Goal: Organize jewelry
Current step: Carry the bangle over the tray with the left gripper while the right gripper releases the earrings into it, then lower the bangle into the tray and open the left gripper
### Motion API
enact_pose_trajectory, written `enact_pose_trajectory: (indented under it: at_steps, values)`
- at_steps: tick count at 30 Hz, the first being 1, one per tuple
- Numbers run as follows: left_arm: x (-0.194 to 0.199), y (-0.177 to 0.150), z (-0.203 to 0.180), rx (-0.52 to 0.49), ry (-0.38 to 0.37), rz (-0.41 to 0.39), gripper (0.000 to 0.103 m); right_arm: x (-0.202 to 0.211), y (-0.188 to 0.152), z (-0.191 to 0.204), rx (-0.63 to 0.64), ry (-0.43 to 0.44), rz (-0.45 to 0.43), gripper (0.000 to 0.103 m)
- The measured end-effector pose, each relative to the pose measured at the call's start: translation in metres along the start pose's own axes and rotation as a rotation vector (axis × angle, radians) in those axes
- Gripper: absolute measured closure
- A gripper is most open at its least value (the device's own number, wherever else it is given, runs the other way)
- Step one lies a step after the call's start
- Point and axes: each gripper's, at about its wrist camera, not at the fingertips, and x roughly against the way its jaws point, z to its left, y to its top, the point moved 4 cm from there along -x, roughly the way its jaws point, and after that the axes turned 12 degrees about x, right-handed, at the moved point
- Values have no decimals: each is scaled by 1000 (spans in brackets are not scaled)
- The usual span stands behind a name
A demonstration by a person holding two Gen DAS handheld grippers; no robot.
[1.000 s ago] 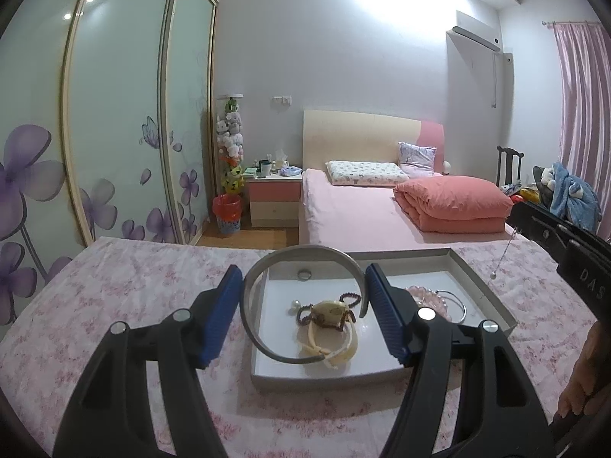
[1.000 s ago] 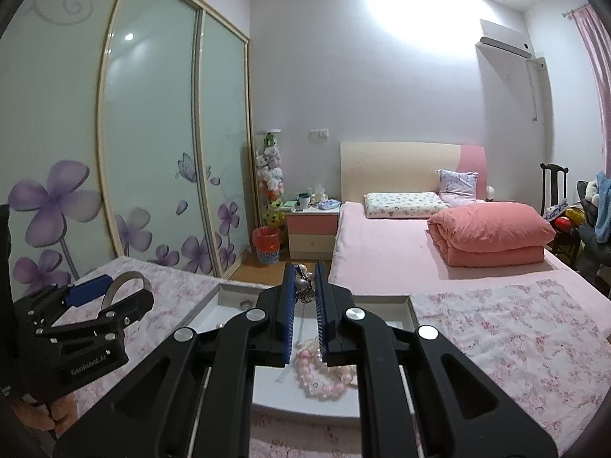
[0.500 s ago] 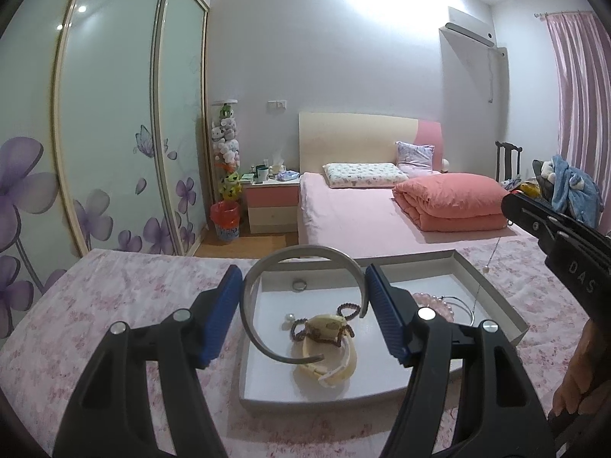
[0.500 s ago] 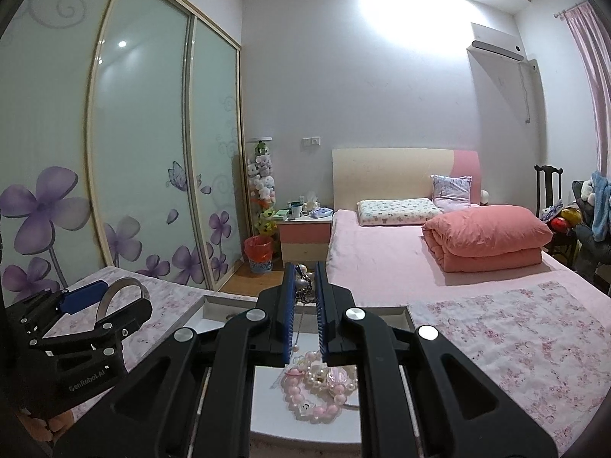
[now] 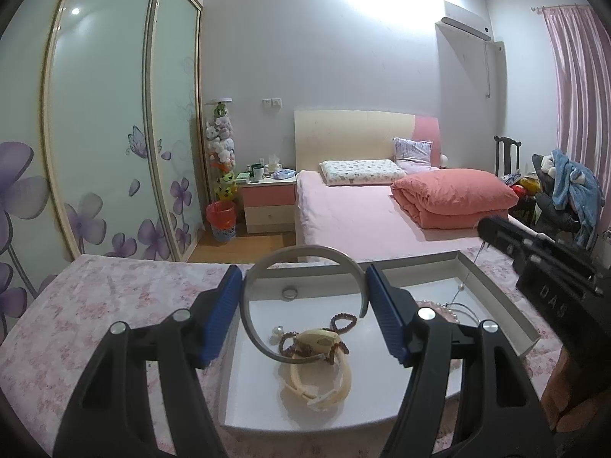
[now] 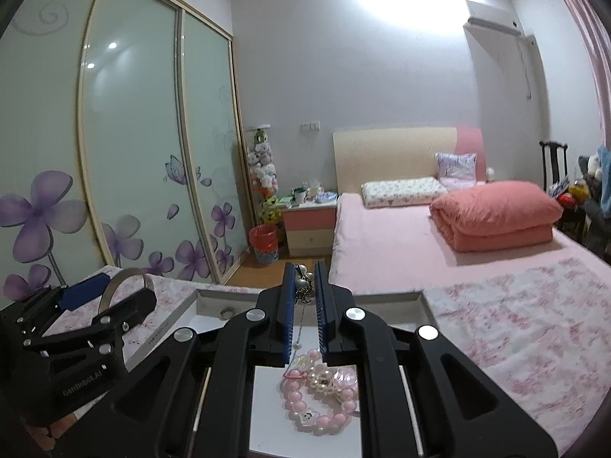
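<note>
My left gripper (image 5: 303,271) is shut on a silver open bangle (image 5: 305,255), its blue pads pressing the bangle's two sides, just above the near left part of a white tray (image 5: 496,297). My right gripper (image 6: 305,267) is shut on a thin chain necklace (image 6: 303,286) with pearl beads. The chain dangles over the tray's right half. In the tray lie a ring (image 5: 289,293), a brown bead bracelet (image 5: 343,320), a cream watch (image 5: 317,379) and a pink bead bracelet (image 6: 317,400). The right gripper (image 5: 488,231) shows side-on in the left wrist view.
The tray (image 6: 382,299) rests on a table covered by a pink floral cloth (image 5: 95,305). A hand (image 5: 573,393) holds the right gripper at the lower right. Beyond the table stand a bed (image 5: 362,213), a nightstand (image 5: 269,206) and sliding wardrobe doors (image 5: 114,133).
Both grippers have come closer to the tray and a little lower, each keeping its hold. The right gripper with the dangling chain now reaches further over the tray.
</note>
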Motion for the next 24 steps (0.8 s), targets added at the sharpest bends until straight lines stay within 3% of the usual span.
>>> enact_pose_trajectory:
  at_steps: [7,8,10,11,24]
  values:
    - [-16,-1,3,8,0,20,38,-21,-16,2,-36,55,77,91]
    - [-18,-1,4,10,0,25,38,-22,-17,1,-41,62,84,87]
    - [-23,-2,4,10,0,34,38,-23,-19,1,-50,71,91,65]
    - [-24,-3,4,10,1,37,38,-21,-19,0,-53,61,84,59]
    - [-45,-7,-7,8,1,56,38,-14,-19,-27,-117,-5,41,59]
